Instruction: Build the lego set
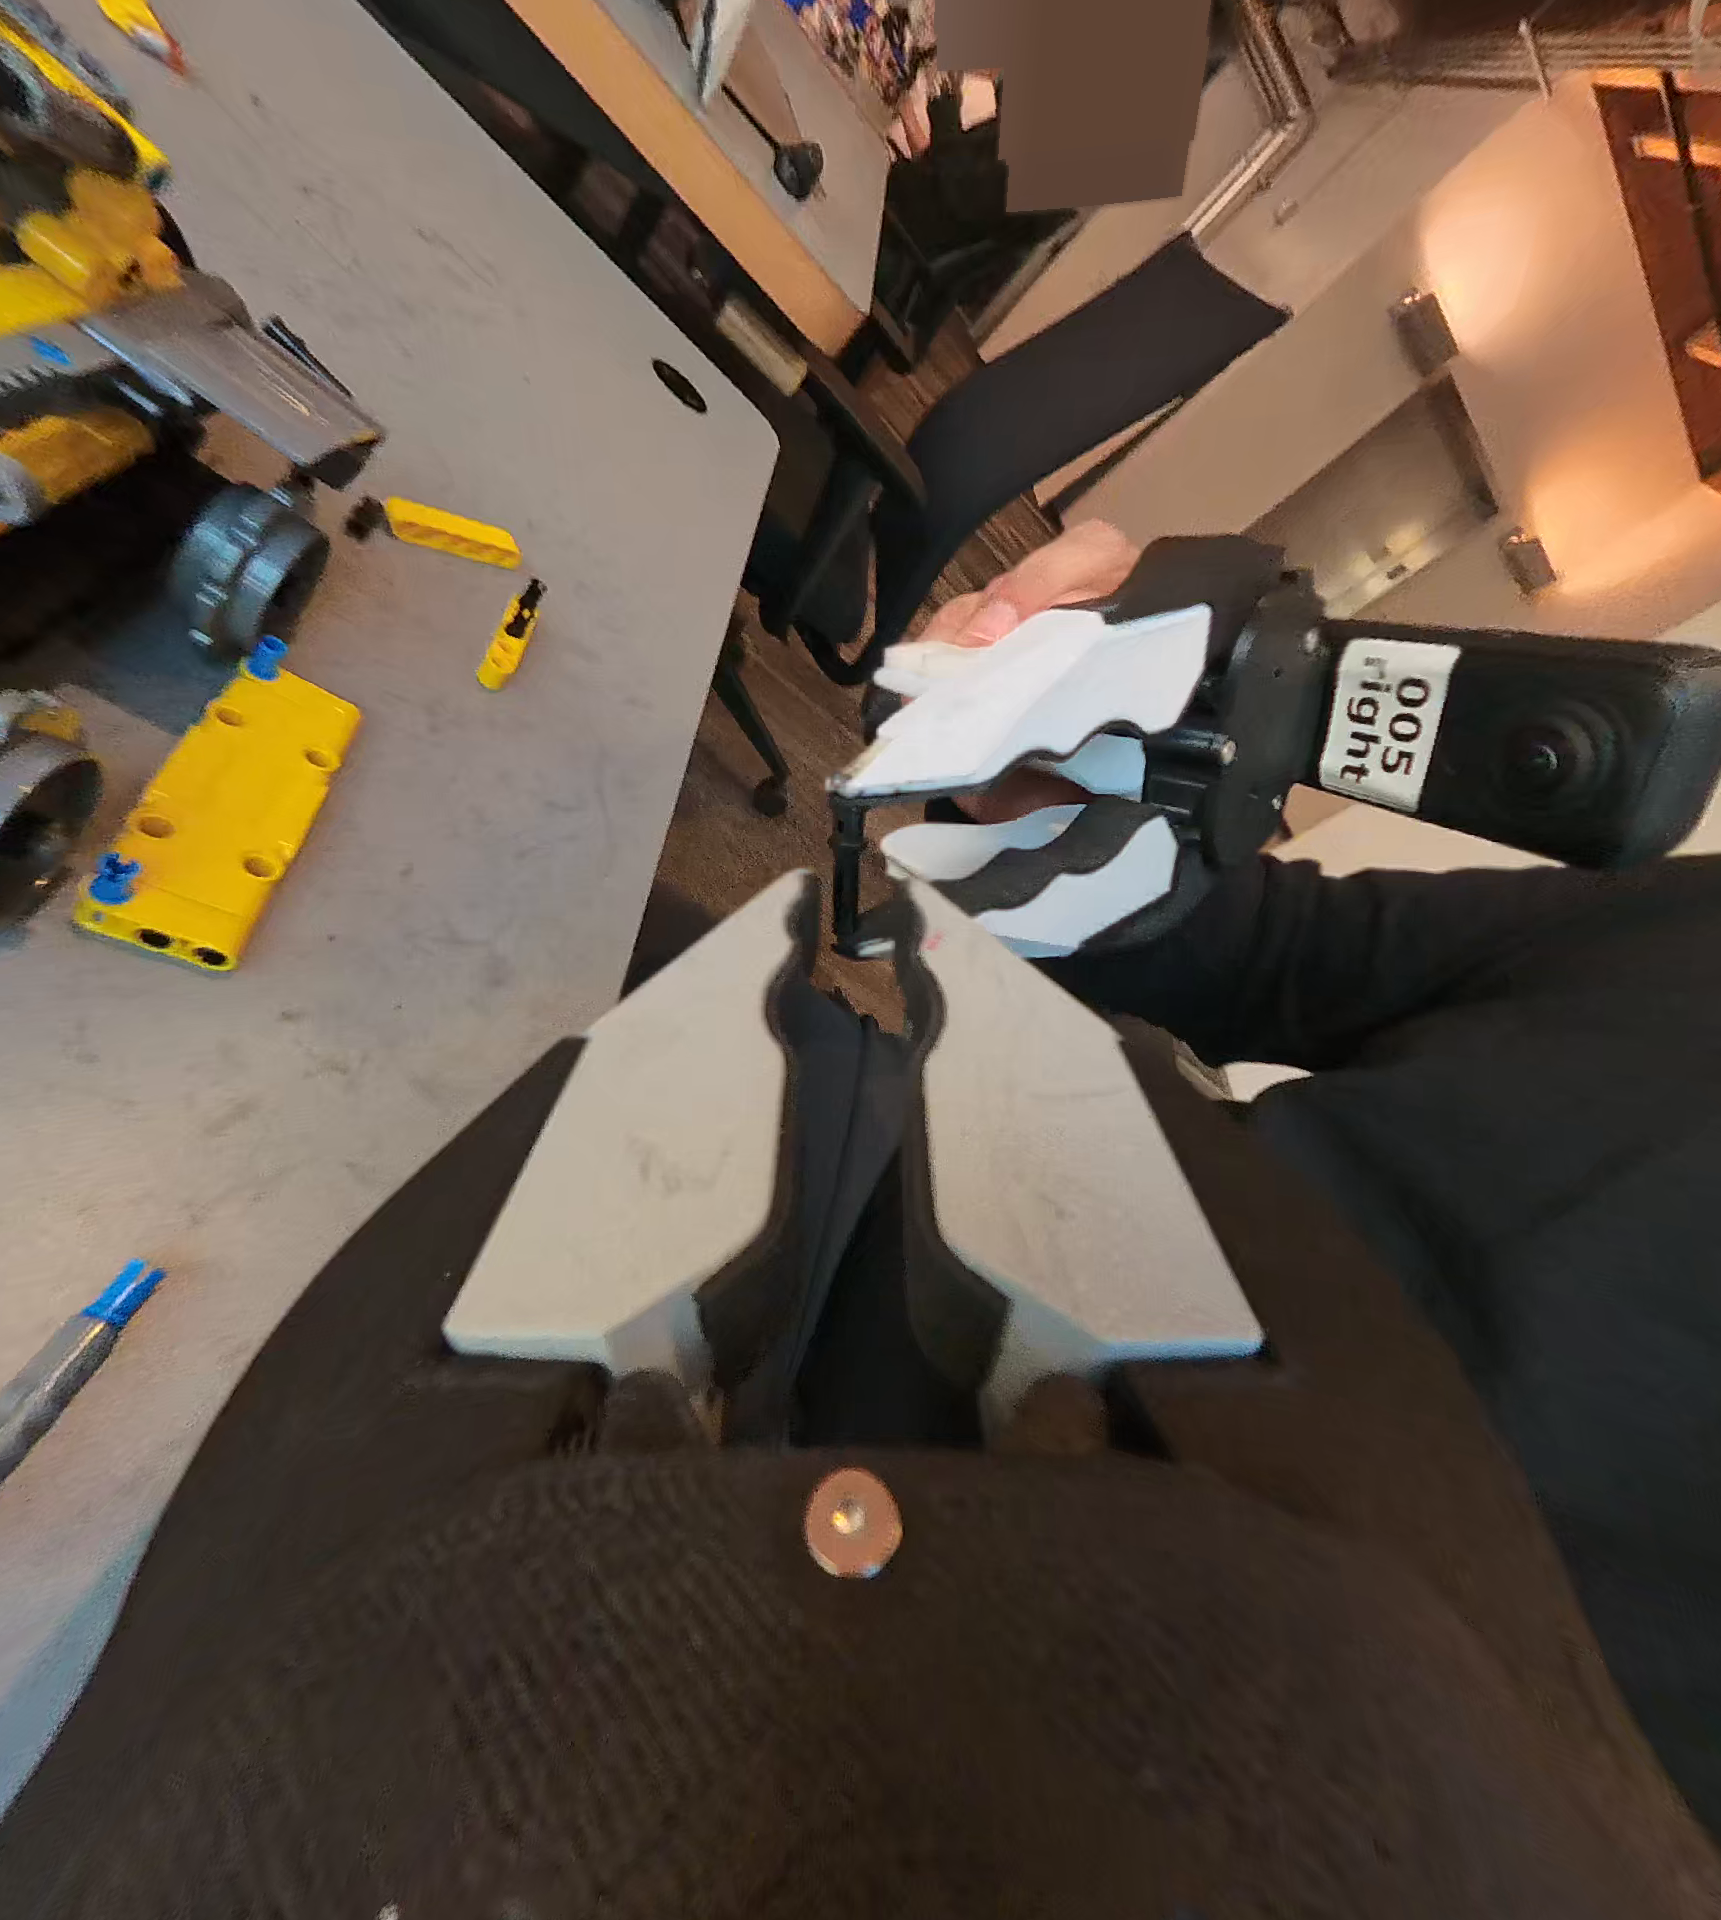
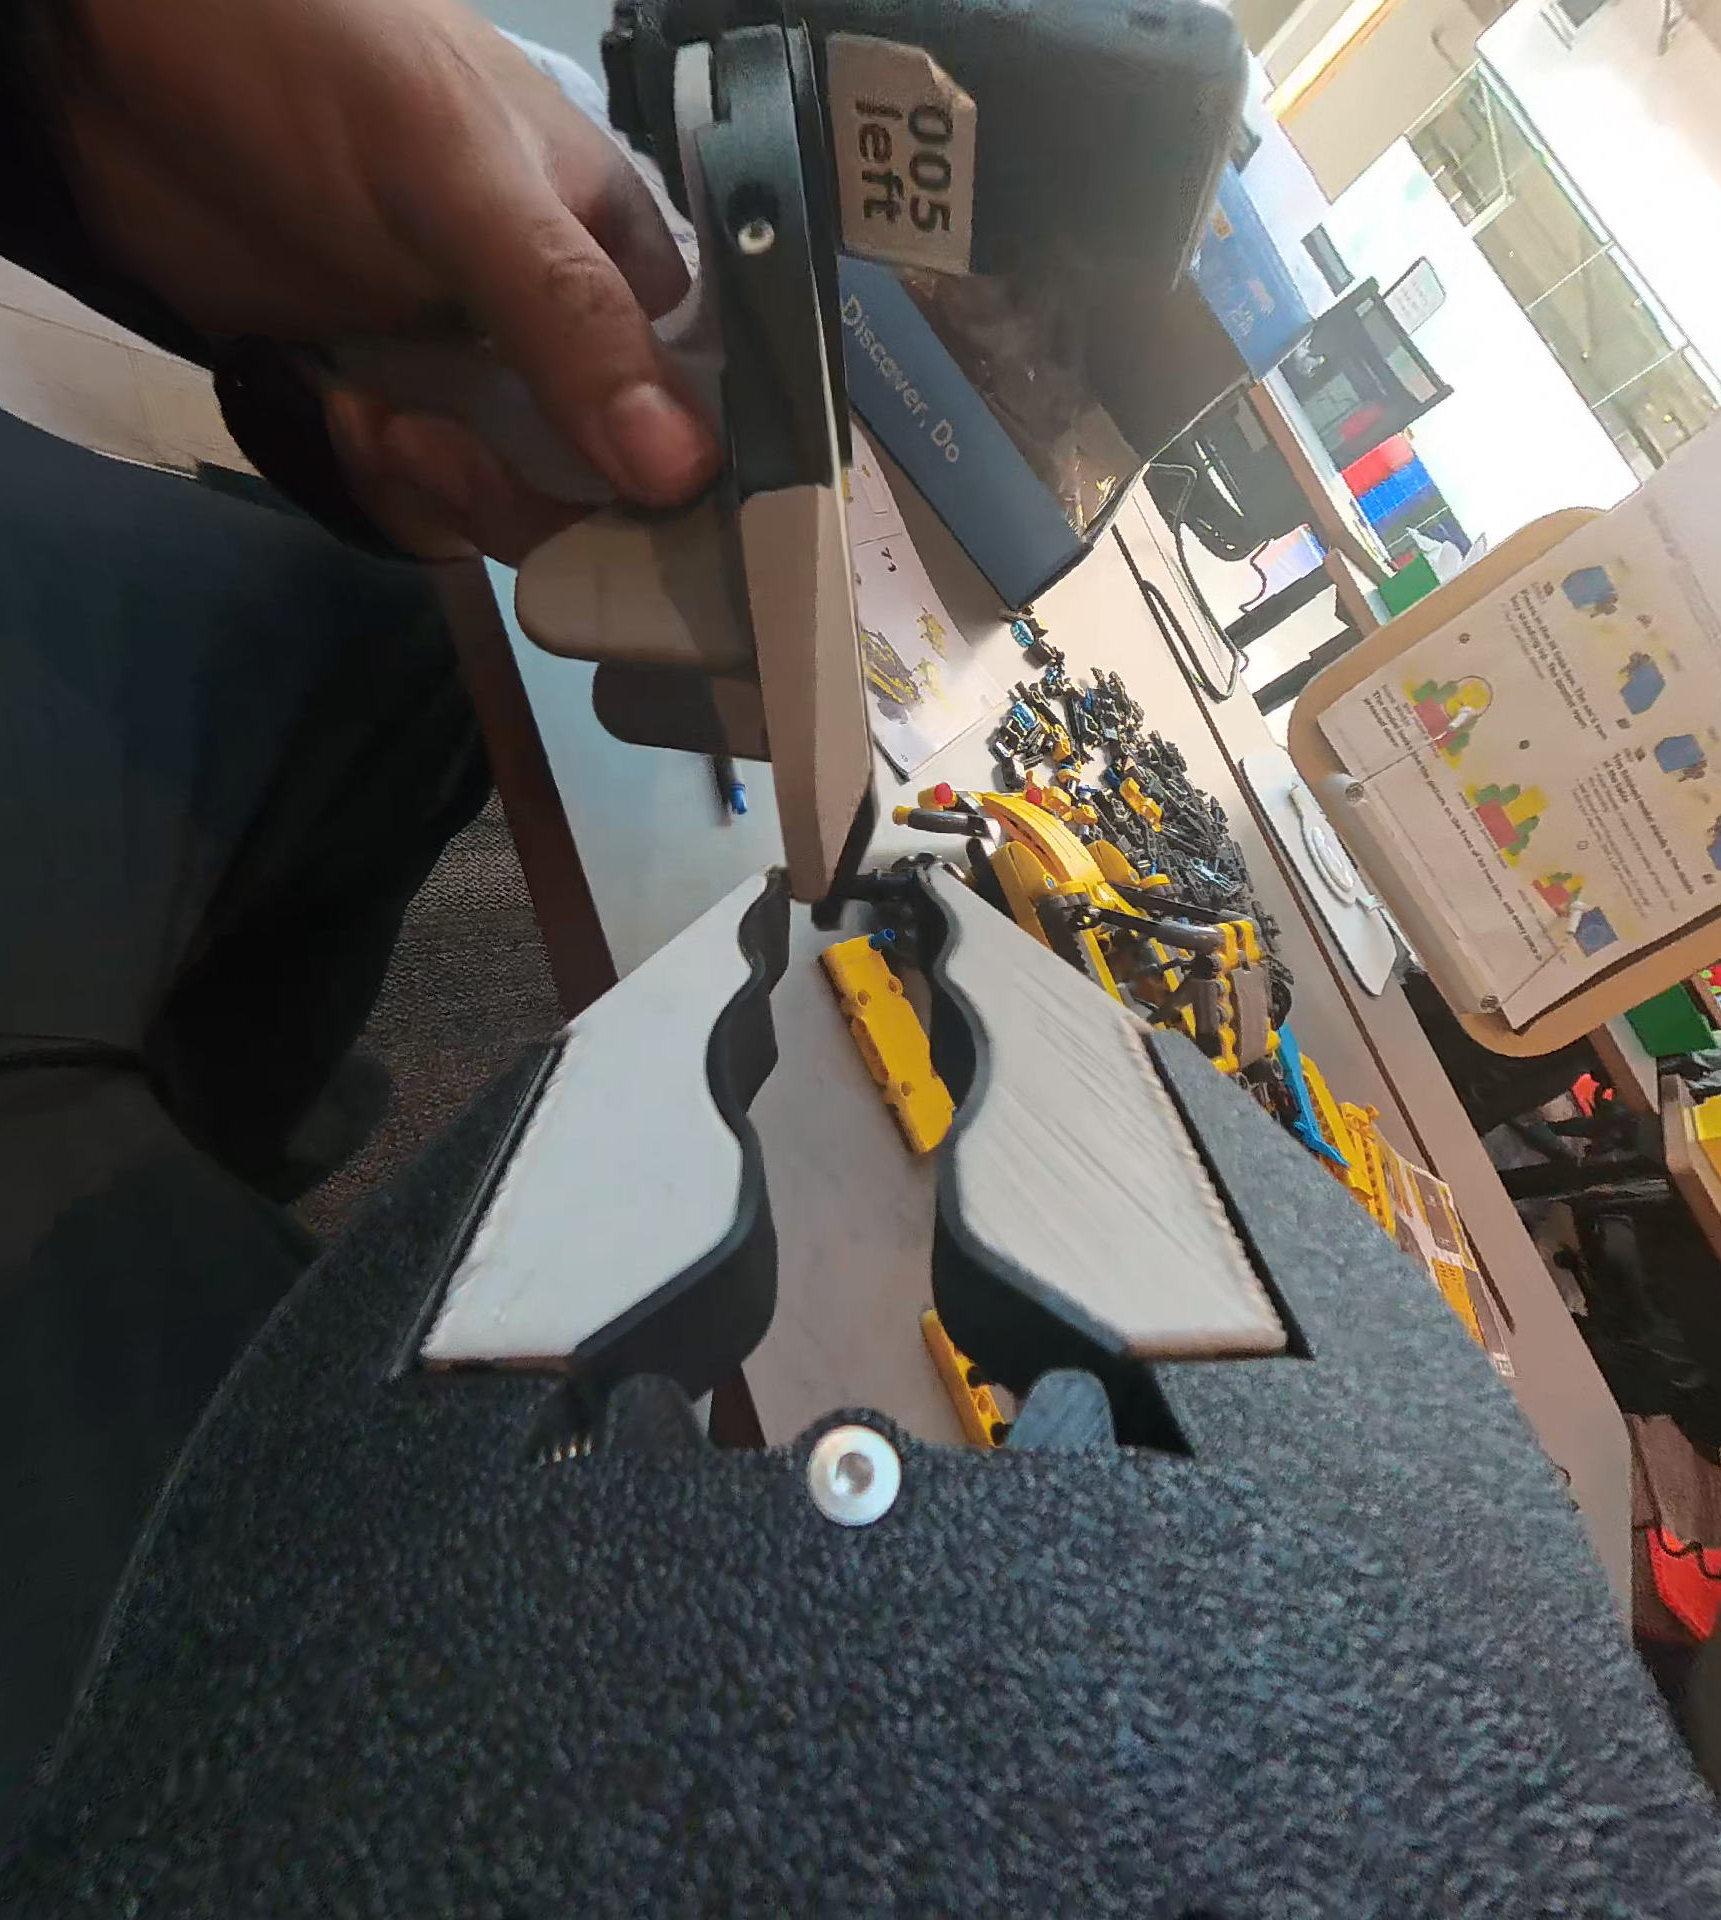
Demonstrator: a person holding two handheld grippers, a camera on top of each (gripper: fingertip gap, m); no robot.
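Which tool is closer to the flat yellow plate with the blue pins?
Left. The left tool is off the table edge beside the yellow plate; the right tool sits farther out over the floor.

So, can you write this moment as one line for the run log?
left gripper jaws shut on small black piece | right gripper jaws shut on it | held off grey table edge | yellow brick vehicle on table
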